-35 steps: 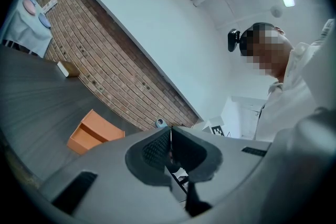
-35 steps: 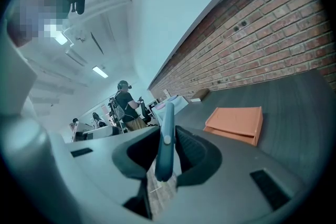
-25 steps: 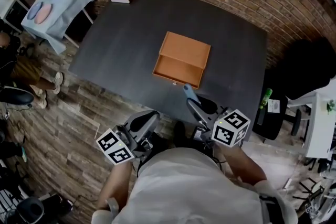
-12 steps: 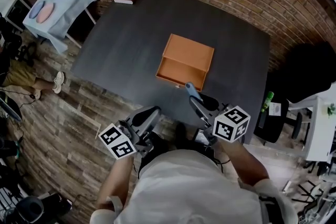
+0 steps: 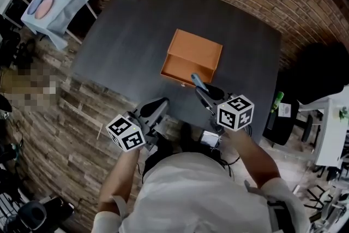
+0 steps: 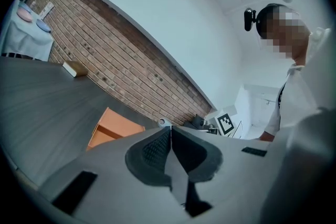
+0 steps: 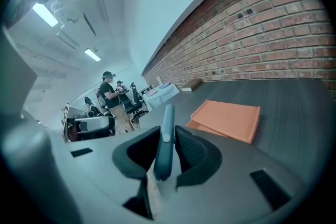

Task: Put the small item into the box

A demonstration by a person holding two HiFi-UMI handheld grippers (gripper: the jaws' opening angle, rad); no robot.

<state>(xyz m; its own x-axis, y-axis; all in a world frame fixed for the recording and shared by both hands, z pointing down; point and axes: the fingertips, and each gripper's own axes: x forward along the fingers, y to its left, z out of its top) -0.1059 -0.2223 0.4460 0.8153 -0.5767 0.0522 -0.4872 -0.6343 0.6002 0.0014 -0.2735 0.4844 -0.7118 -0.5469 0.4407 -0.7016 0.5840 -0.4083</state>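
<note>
In the head view the right gripper (image 5: 204, 90) has crept forward over the last second; the small blue item (image 5: 196, 80) it carries now reaches the near edge of the orange box (image 5: 191, 57) on the dark table (image 5: 120, 46), so the drop looks close; the left gripper (image 5: 154, 109) hangs back at the table's edge. In the left gripper view the jaws are pressed together, empty. In the right gripper view the jaws clamp the blue item (image 7: 167, 123), with the box (image 7: 228, 120) ahead.

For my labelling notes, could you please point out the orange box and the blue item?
orange box (image 5: 197, 47), head view, its flat top panel.
blue item (image 7: 166, 129), right gripper view, mid-length of its body.
</note>
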